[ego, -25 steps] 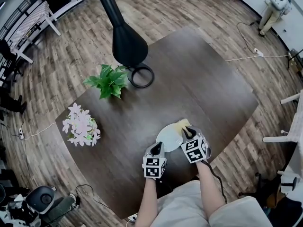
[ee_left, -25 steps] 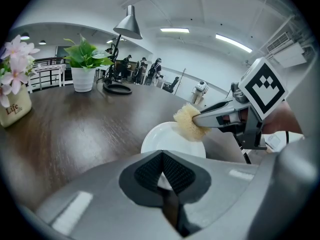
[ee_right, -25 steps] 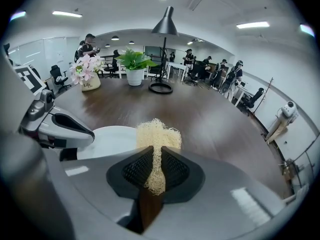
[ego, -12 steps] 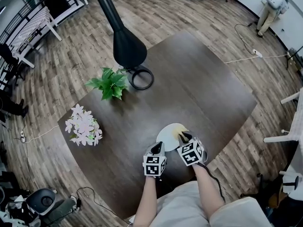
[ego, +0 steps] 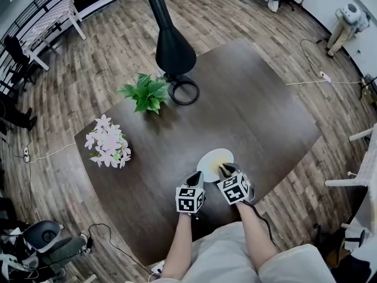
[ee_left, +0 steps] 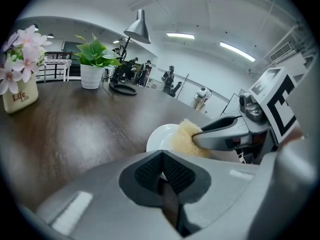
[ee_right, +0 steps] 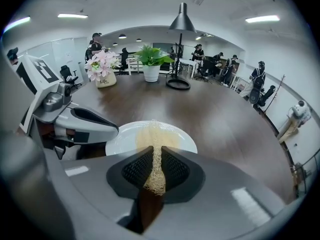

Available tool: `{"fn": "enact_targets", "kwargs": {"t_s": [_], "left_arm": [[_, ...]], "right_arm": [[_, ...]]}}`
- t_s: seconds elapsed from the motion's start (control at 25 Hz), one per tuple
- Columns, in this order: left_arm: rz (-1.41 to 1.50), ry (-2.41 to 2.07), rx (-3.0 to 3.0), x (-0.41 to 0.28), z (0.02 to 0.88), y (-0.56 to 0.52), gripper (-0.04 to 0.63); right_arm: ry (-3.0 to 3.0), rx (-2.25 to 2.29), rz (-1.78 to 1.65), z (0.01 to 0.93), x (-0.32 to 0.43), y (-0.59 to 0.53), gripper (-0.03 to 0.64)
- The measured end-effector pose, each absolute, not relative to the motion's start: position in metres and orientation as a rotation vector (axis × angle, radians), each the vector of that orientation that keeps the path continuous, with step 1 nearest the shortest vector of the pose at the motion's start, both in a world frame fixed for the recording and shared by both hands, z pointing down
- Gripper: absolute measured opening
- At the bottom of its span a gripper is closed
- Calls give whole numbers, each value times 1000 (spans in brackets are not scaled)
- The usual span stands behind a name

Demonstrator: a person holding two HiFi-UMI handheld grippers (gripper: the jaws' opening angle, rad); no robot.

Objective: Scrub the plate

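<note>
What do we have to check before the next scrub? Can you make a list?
1. Right gripper shut on the sponge: ok.
2. Sponge resting on the plate: ok.
3. Left gripper pinching the plate's rim to steady it: ok, a white sliver shows between its jaws.
4. Plate lying on the table: ok.
5. Flowers and plant well away from the plate: ok.
6. Plate already clean: cannot tell.
</note>
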State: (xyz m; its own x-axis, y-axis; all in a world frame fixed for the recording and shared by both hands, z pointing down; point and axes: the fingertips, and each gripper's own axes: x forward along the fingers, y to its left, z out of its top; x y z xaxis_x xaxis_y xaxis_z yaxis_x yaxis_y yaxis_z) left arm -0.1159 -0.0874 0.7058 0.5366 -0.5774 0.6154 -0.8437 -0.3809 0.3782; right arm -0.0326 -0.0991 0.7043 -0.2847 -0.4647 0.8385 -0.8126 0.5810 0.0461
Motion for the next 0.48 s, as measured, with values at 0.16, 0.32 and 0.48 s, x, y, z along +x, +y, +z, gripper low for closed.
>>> {"fn": "enact_targets", "kwargs": {"t_s": [0.16,0.32,0.48], "left_arm": [[474,-1169,2065,-124,704,-83,0],[470,-1178,2062,-130,705,-80,0],[468,-1189,2060,-132,706,-80,0]], "right_arm": [[-1948,996,500,704,-41,-97,67],[-1974,964,505,705,-54,-93,67],[-2002,945,541,706,-65,-87,67]]}}
